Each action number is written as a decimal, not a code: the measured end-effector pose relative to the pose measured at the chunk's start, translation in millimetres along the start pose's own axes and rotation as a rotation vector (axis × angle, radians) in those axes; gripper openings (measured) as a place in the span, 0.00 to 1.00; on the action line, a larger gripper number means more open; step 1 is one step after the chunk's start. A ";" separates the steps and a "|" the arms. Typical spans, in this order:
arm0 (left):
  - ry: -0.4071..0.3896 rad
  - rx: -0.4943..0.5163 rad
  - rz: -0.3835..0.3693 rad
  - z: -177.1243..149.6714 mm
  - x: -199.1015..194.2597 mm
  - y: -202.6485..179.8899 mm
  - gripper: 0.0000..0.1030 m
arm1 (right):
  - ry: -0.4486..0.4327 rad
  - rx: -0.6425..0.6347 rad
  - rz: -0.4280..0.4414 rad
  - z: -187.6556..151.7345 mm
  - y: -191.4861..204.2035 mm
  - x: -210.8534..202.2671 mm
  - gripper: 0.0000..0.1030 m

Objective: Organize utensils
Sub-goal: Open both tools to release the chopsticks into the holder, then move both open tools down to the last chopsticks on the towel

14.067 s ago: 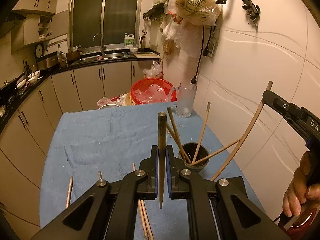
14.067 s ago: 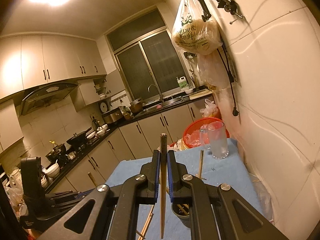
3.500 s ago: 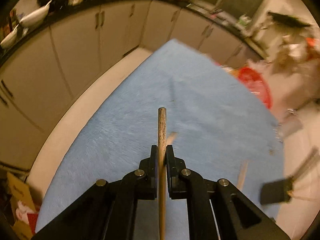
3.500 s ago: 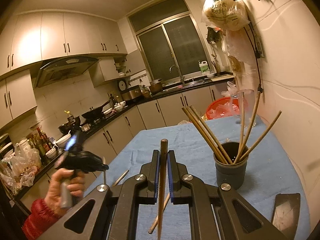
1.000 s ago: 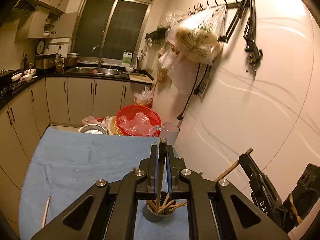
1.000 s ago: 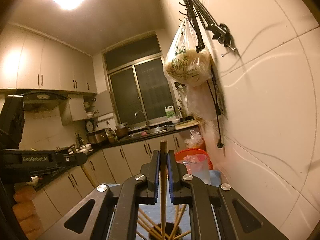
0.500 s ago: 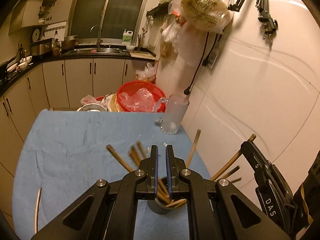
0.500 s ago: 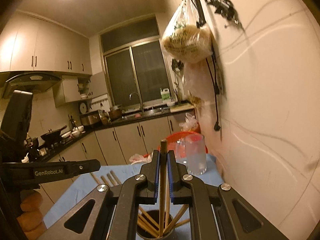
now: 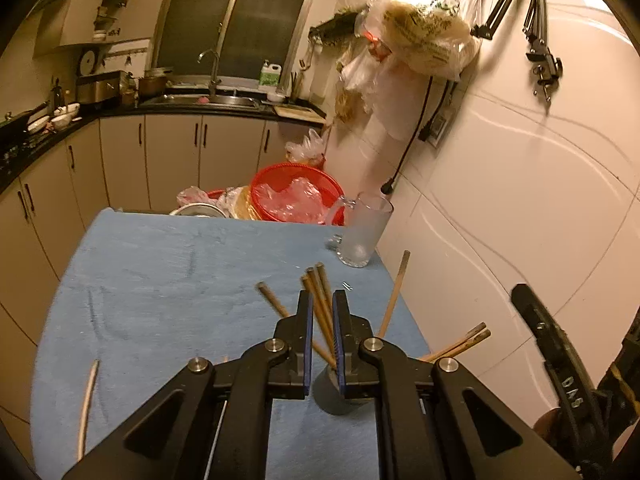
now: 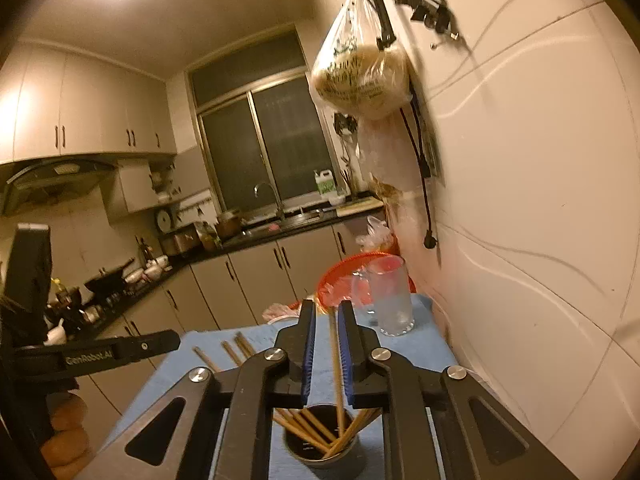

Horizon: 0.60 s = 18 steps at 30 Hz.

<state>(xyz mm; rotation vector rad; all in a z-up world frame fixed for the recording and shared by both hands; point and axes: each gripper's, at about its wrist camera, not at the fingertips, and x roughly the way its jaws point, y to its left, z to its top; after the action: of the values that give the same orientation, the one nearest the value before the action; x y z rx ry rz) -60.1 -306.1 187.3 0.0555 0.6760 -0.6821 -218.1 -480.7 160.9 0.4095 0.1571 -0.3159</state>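
A dark cup (image 9: 332, 394) stands on the blue cloth (image 9: 168, 280) and holds several wooden chopsticks (image 9: 316, 304) that fan outward. My left gripper (image 9: 321, 304) is open and empty just above the cup. The same cup (image 10: 324, 446) shows in the right wrist view below my right gripper (image 10: 326, 314), which is open. One chopstick (image 10: 335, 364) stands in the cup and rises through the gap between the right jaws, loose. A pale chopstick (image 9: 86, 406) lies on the cloth at the left.
A frosted glass mug (image 9: 362, 232) stands at the cloth's far right corner by the white tiled wall. A red basket (image 9: 296, 196) with plastic sits behind the table. Kitchen cabinets and a sink run along the back. The left gripper's body (image 10: 100, 354) shows at the left.
Both grippers opened. The left one let its chopstick fall into the cup about half a second ago; the right one has just let go of its chopstick, which now stands in the cup.
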 end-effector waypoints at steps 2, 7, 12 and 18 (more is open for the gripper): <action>-0.013 -0.005 0.006 -3.8 -10.5 7.7 0.16 | -0.009 0.006 0.011 -1.7 3.3 -8.3 0.22; -0.039 -0.028 0.060 -22.3 -35.2 37.1 0.21 | 0.037 -0.002 0.073 -24.3 22.2 -18.9 0.27; -0.002 -0.082 0.167 -56.3 -44.0 90.6 0.25 | 0.173 -0.068 0.166 -65.3 56.1 -8.6 0.27; 0.126 -0.191 0.339 -112.2 -40.4 181.9 0.25 | 0.435 -0.094 0.274 -128.0 90.3 27.9 0.27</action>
<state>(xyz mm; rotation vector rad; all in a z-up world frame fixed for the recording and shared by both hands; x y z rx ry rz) -37.0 -111.5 92.8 0.0357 0.8271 -0.2886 -173.0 -356.6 71.9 0.3969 0.5335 0.0545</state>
